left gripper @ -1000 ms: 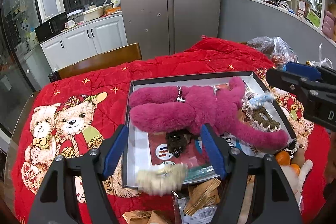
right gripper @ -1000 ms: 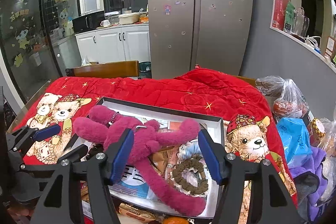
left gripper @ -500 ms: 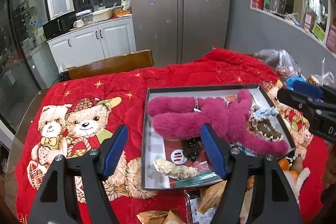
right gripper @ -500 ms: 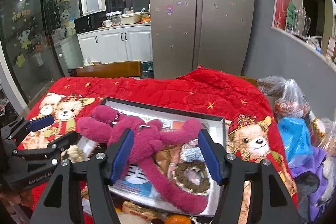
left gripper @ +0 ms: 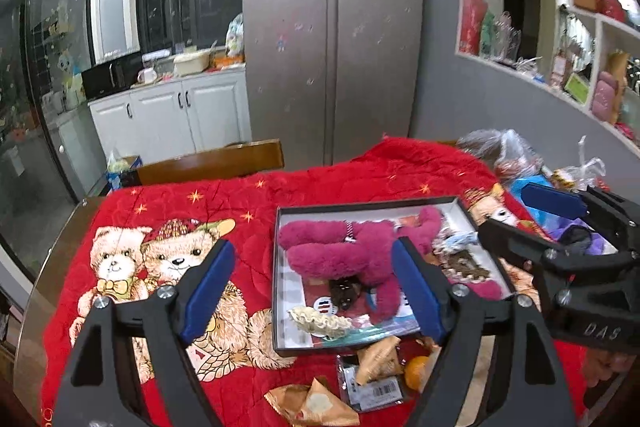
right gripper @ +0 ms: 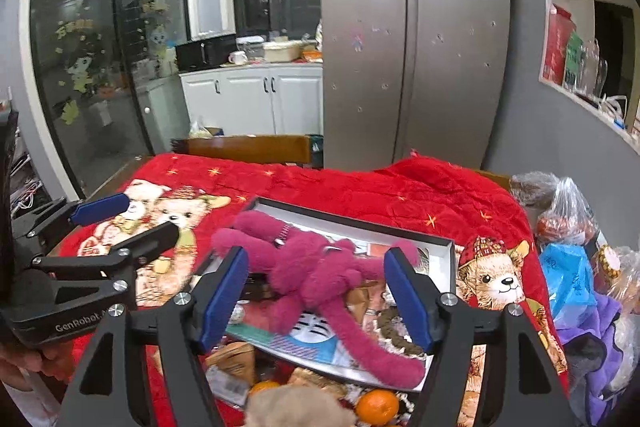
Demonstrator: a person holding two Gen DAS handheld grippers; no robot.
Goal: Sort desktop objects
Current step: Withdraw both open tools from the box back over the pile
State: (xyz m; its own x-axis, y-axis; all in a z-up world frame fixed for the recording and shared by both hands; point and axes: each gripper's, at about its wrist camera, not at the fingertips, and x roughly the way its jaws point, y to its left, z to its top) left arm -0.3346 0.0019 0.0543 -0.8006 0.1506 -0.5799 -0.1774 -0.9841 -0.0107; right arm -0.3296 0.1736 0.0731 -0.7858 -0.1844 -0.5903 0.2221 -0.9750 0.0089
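Observation:
A shallow black-rimmed box [left gripper: 362, 201] [right gripper: 352, 223] lies on the red bear-print cloth. In it are a magenta plush toy [left gripper: 344, 253] [right gripper: 316, 271], a cream scrunchie [left gripper: 318, 321], a dark hair clip [left gripper: 343, 294] and a brown scrunchie [left gripper: 466, 263] [right gripper: 394, 333]. My left gripper [left gripper: 316, 291] is open and empty, raised above the box's near left side. My right gripper [right gripper: 316, 297] is open and empty, above the box's near edge; it also shows at the right of the left wrist view [left gripper: 520, 219].
Snack packets [left gripper: 376, 357] and oranges [right gripper: 377, 403] lie on the cloth in front of the box. Plastic bags [right gripper: 568, 203] and purple cloth [right gripper: 592, 343] crowd the right edge. A wooden chair back [left gripper: 212, 163] stands behind the table.
The cream scrunchie has dropped from between my left fingers into the box. My left gripper has lifted and pulled back to the left. My right gripper has risen slightly.

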